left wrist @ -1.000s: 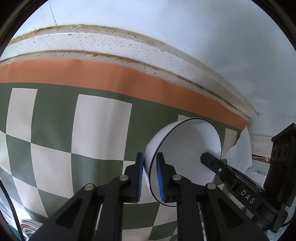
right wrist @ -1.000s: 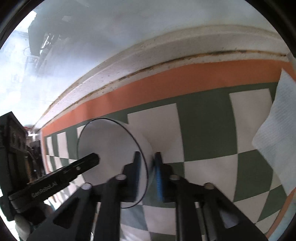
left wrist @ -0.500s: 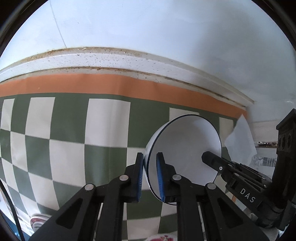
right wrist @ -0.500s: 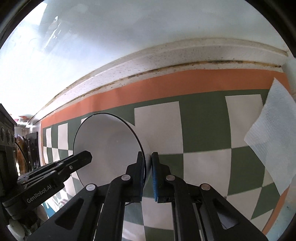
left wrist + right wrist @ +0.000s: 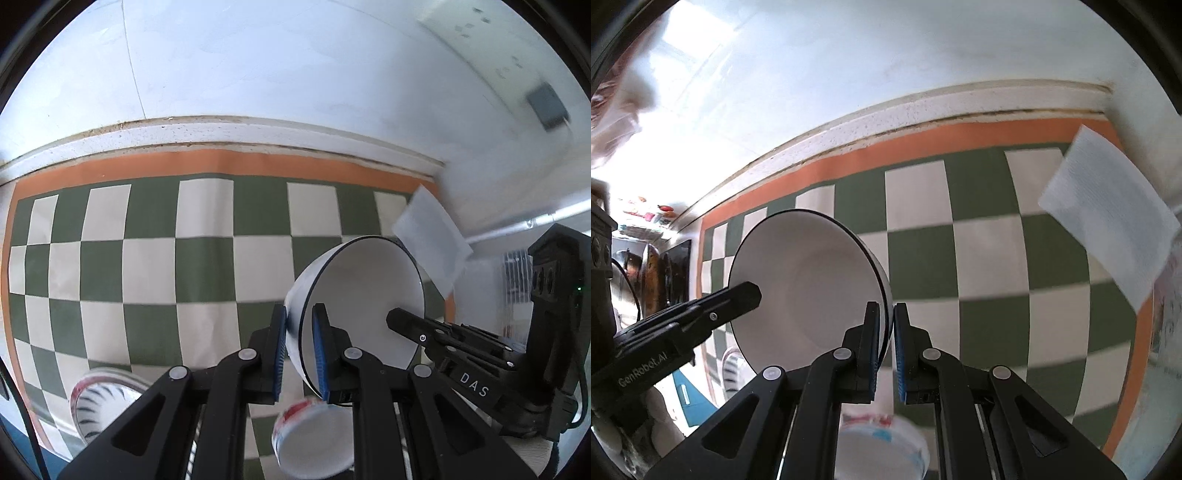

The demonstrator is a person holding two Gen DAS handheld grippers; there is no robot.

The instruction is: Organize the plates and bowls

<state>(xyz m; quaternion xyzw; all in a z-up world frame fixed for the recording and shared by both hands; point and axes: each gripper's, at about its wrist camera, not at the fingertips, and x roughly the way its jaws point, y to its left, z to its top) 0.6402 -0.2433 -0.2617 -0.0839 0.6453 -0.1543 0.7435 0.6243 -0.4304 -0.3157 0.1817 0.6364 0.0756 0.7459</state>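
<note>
**Two tools gripping one white bowl above a checkered counter**

Left wrist view: the left tool (image 5: 299, 347) is pinching the near rim of a white bowl (image 5: 365, 291) with a dark edge, its blue pads (image 5: 280, 354) closed on the wall, one inside and one outside. The right tool (image 5: 406, 323) is reaching into the bowl from the right. Below the left tool a red-trimmed bowl (image 5: 314, 443) is sitting on the green-and-white checkered counter (image 5: 147, 266), a striped bowl (image 5: 99, 402) lies to its lower left, and a white napkin (image 5: 428, 236) lies beyond the held bowl. Right wrist view: the right tool (image 5: 889, 347) is clamping the same bowl's (image 5: 805, 280) rim at its right side, jaws nearly together; the left tool (image 5: 746, 295) is holding the opposite side. The red-trimmed bowl (image 5: 882, 443) is lying directly beneath, the napkin (image 5: 1108, 218) to the upper right.
</note>
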